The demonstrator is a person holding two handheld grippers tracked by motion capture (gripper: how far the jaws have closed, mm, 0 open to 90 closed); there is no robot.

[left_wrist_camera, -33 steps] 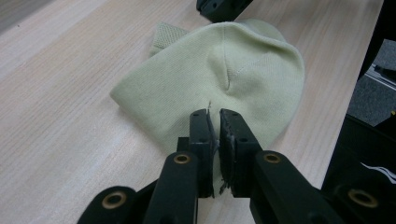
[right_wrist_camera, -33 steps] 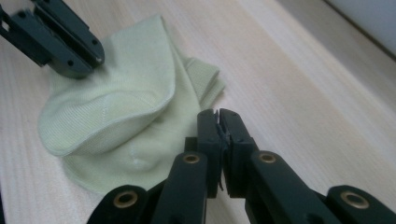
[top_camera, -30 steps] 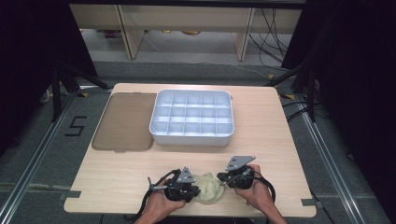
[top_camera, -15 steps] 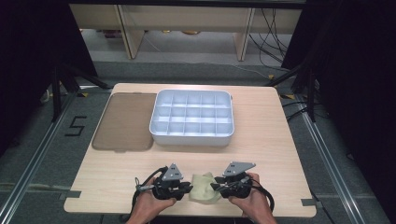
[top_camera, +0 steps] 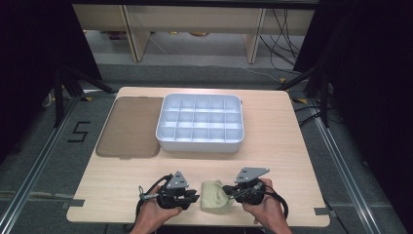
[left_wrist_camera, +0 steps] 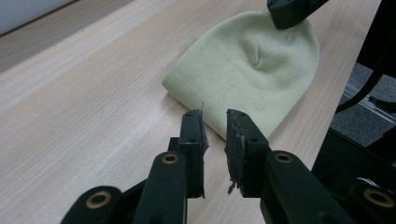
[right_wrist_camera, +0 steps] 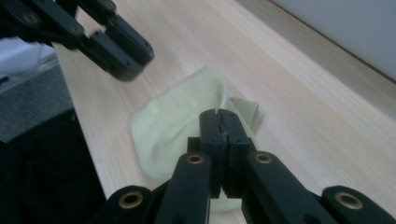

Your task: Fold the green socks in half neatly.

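Note:
A pale yellow-green knit beanie (top_camera: 214, 196) lies flat near the table's front edge, between my two grippers. My right gripper (top_camera: 227, 193) is at its right side. In the right gripper view its jaws (right_wrist_camera: 219, 116) have just been closing and meet over the beanie (right_wrist_camera: 173, 121). From the left gripper view the fabric (left_wrist_camera: 243, 74) puckers under that gripper's tip (left_wrist_camera: 289, 11). My left gripper (left_wrist_camera: 215, 123) has just been opening. Its jaws stand slightly apart with nothing between them, just short of the beanie's brim.
A white compartment tray (top_camera: 199, 145) stands at the middle of the wooden table (top_camera: 272, 156). A flat brown lid (top_camera: 129, 126) lies to its left. Both hands rest at the table's front edge.
The left gripper has drawn a little to the left, off the beanie. The beanie, earlier bunched under both grippers, now lies spread between them. The right gripper stays at its right side.

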